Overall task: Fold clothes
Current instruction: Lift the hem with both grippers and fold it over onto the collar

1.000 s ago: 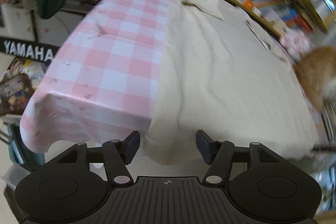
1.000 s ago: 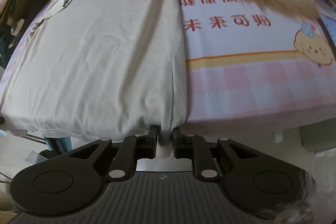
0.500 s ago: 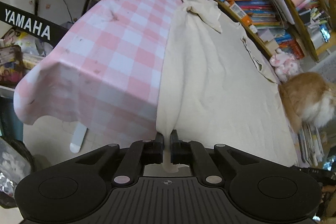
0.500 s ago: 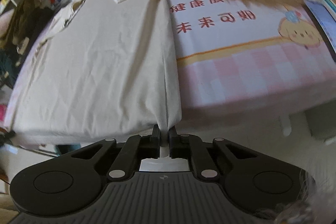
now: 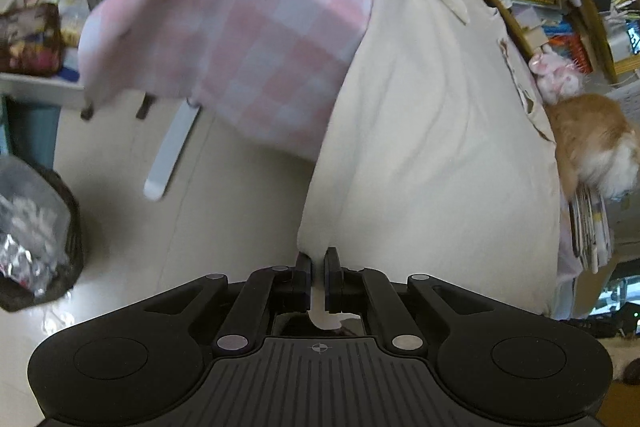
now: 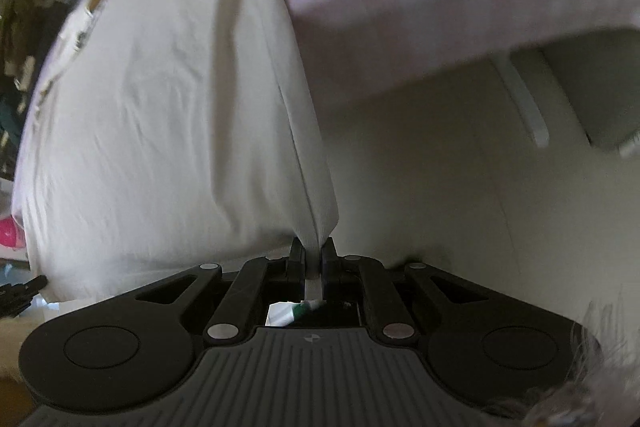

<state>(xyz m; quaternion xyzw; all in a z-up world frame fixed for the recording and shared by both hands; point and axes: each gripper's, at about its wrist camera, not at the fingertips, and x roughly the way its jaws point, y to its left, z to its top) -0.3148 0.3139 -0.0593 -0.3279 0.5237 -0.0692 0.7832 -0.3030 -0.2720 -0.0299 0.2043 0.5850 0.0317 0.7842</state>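
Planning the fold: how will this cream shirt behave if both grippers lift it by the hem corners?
Probably floppy: the cream shirt drapes and creases between its pinched corners. Likely light, since the left gripper and right gripper hold it by small pinches. It may drag the checked tablecloth.
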